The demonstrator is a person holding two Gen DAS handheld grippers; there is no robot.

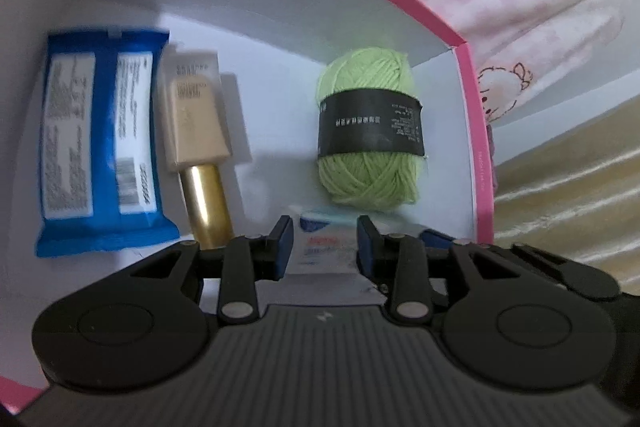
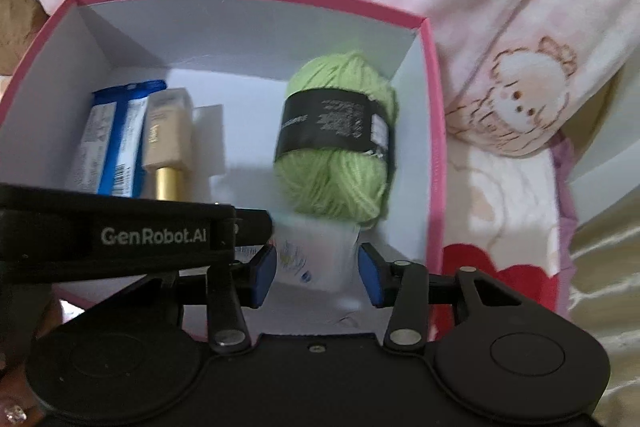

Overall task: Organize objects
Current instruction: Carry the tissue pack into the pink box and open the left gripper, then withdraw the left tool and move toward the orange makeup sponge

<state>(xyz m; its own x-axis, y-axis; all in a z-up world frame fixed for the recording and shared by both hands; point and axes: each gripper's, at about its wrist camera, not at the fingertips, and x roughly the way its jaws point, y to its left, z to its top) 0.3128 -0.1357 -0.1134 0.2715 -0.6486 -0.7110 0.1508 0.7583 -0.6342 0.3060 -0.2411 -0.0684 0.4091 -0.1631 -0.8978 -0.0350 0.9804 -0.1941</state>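
White tube (image 1: 324,247), pointing toward the yarn (image 1: 370,125), sits between left fingers (image 1: 285,231) and right fingers (image 2: 370,275); grip unclear.

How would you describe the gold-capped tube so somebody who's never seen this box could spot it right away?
Look inside the pink-rimmed box with white walls. Along its left side, next to the blue packet, lies the beige tube. Its shiny gold cap sets it apart from the packet and the green yarn ball.
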